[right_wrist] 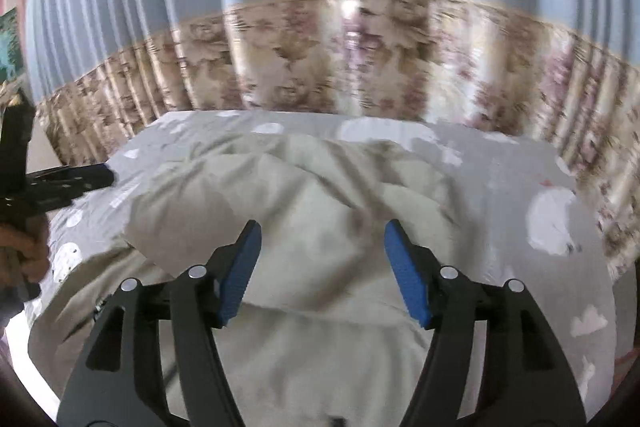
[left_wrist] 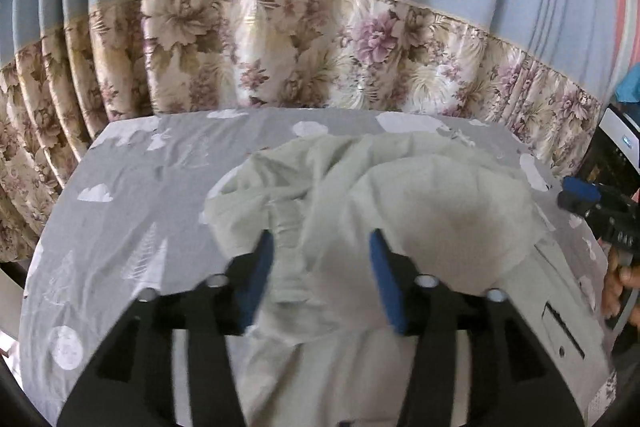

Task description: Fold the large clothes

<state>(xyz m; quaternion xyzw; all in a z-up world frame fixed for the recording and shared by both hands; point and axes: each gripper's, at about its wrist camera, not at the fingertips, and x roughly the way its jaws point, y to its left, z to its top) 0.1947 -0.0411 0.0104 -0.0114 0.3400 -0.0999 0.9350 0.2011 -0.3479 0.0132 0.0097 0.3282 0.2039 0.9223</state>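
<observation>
A large pale cream garment (left_wrist: 400,195) lies crumpled on a grey bedsheet (left_wrist: 120,211) printed with white clouds. Its far part is bunched into a puffy fold, and a flat panel with a dark slit (left_wrist: 560,331) lies at the near right. My left gripper (left_wrist: 320,241) is open just above the garment, with a wrinkled strip of cloth running between its blue pads (left_wrist: 262,267); neither pad presses on it. My right gripper (right_wrist: 323,227) is open over the same garment (right_wrist: 328,259), nothing pinched. Each gripper also shows at the edge of the other's view: the right gripper (left_wrist: 580,195), the left gripper (right_wrist: 72,179).
A blue curtain with a floral lower band (left_wrist: 304,43) hangs close behind the bed's far edge. A dark box-like object (left_wrist: 616,147) stands at the far right. A person's hand (left_wrist: 618,279) holds the right gripper's handle. Bare sheet (right_wrist: 552,219) lies to the garment's right.
</observation>
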